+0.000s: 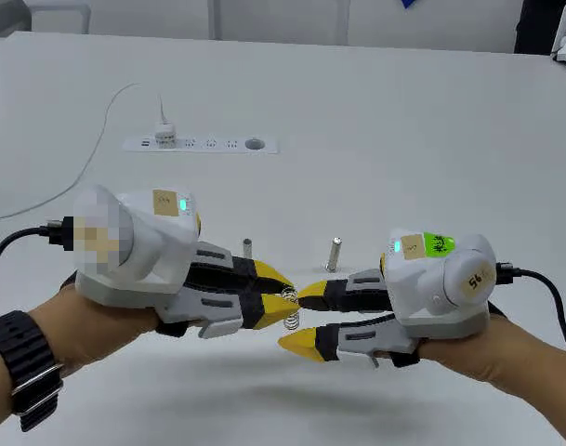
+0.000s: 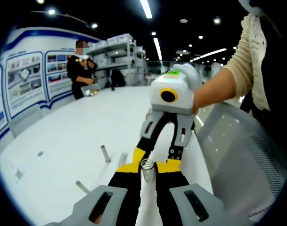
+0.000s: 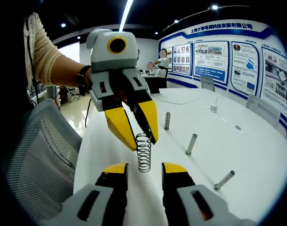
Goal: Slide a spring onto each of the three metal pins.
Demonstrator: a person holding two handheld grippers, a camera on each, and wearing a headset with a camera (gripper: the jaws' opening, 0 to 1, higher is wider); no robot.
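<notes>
Overhead, spring (image 1: pixel 290 311) half-hidden, tight in left gripper (image 2: pixel 148 165); right gripper (image 3: pixel 144 168) jaws apart.

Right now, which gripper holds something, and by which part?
The left gripper holds the spring by one end, between its jaw tips. The right gripper is open, empty.

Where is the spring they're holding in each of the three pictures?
Head view: spring low centre, where the yellow tips meet.
Left gripper view: low centre, pinched between that gripper's own tips.
Right gripper view: centre, its lower end between the open tips of the right gripper.
Shared landmark: the left gripper, whose yellow tips clamp the spring.
</notes>
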